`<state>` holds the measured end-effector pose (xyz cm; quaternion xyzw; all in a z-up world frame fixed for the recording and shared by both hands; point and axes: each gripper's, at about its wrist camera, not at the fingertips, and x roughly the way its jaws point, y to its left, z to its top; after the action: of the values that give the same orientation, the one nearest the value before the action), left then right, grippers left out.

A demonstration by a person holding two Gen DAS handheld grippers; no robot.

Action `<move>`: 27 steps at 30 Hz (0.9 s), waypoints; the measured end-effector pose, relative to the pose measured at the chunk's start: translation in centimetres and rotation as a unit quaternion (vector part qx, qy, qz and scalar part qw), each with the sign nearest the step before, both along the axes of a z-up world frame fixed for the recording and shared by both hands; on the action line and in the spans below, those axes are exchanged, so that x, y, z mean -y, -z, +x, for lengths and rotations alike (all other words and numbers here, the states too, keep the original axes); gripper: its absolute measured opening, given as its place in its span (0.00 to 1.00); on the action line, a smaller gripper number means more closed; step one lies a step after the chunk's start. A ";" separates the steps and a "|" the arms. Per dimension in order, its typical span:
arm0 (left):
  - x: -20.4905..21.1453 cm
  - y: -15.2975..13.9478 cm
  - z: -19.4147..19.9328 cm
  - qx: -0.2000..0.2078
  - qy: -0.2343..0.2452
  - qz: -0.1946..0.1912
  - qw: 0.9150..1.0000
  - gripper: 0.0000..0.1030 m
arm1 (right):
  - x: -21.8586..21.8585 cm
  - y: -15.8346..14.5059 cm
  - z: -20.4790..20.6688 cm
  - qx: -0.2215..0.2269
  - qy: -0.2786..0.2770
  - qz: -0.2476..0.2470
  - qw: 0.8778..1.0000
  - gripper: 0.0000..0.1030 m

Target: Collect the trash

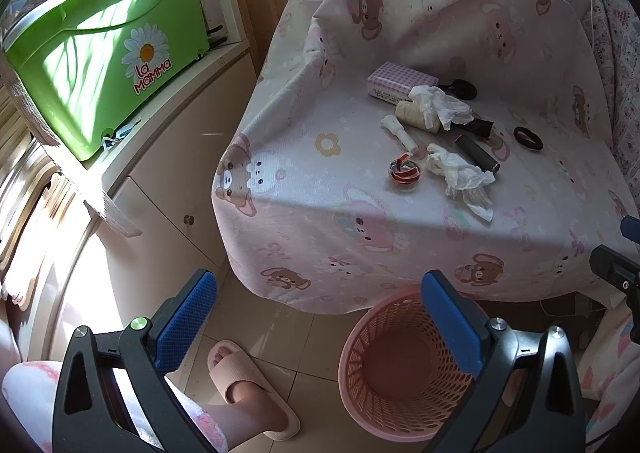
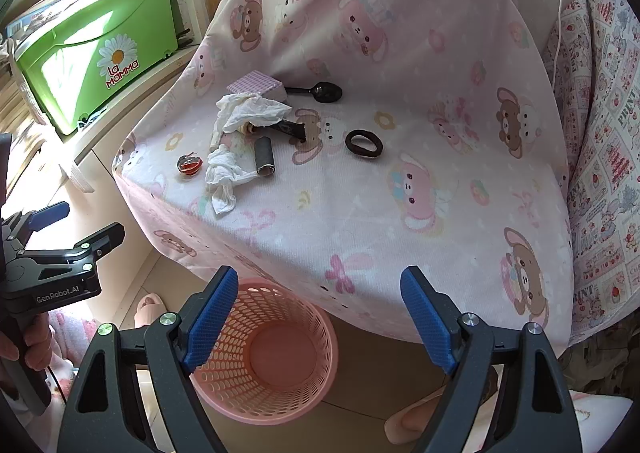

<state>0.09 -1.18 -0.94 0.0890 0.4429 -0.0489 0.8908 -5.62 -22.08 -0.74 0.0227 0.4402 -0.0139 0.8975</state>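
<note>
Blue-padded fingers of the left gripper (image 1: 320, 327) and the right gripper (image 2: 320, 317) are spread wide, holding nothing, above a pink mesh basket (image 2: 276, 345) on the tiled floor. Beyond, on a bed sheet (image 2: 400, 193) printed with bears, lie two crumpled white tissues: one (image 2: 250, 111) beside a checked packet (image 2: 256, 87), another (image 2: 226, 177) near a dark cylinder (image 2: 264, 155). A black hair tie (image 2: 363, 143) sits apart.
</note>
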 end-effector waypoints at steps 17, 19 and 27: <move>0.3 -0.2 -0.3 0.029 0.009 0.017 0.999 0.93 | 0.0 0.0 0.0 0.000 0.000 0.000 1.000 0.82; 0.5 -0.4 -0.5 0.042 0.011 0.023 0.999 0.96 | 0.0 0.0 0.0 0.000 -0.001 0.000 1.000 0.82; 0.3 -1.0 -0.7 0.065 0.003 0.020 0.998 0.96 | -0.1 0.0 -0.1 0.000 -0.001 -0.001 1.000 0.82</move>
<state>-0.57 -1.46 0.03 0.1116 0.3844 -0.0369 0.9157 -5.68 -22.00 -0.70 0.0213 0.4403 -0.0139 0.8975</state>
